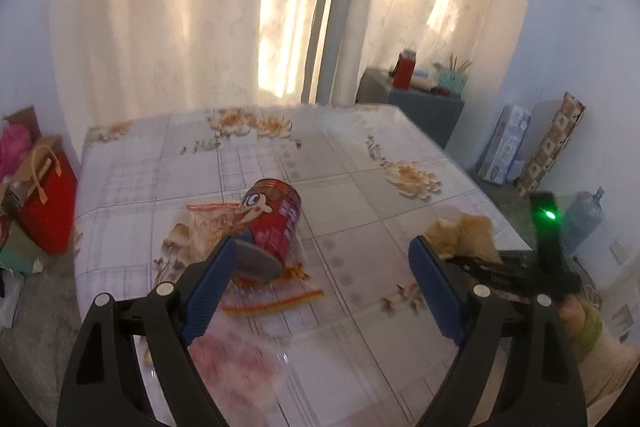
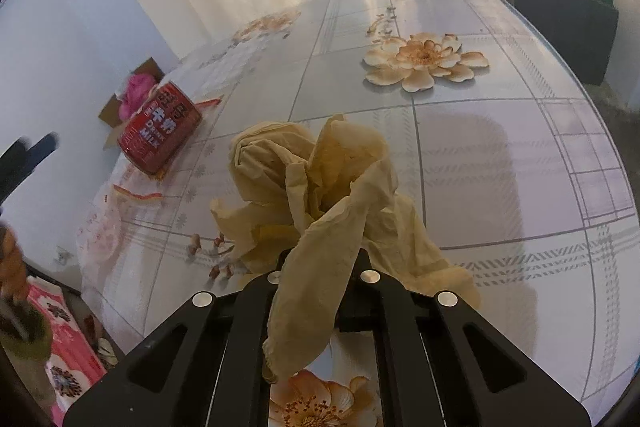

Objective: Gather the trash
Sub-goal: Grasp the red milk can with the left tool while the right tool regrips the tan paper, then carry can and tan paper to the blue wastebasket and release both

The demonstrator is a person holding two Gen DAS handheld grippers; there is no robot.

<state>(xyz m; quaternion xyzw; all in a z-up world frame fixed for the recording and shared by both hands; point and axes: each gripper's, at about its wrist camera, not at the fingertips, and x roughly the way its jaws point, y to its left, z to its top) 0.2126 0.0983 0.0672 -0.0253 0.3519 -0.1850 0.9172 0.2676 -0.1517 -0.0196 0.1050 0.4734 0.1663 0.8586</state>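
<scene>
One can [image 1: 272, 223], one tissue [image 2: 320, 195], two claws

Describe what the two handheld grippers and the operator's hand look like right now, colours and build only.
The left gripper has black plastic linkage arms with triangular cut-outs and silver pivot rivets, tipped with ribbed blue fingers. The right gripper shows the same black arms and silver rivets; its fingers are hidden. Seen from the left wrist camera, its body carries a green indicator light, and the right hand wears an olive-green cuff.

Each black hand-held gripper [image 1: 320, 267] has silver rivets and ribbed blue pads [image 1: 208, 287].
</scene>
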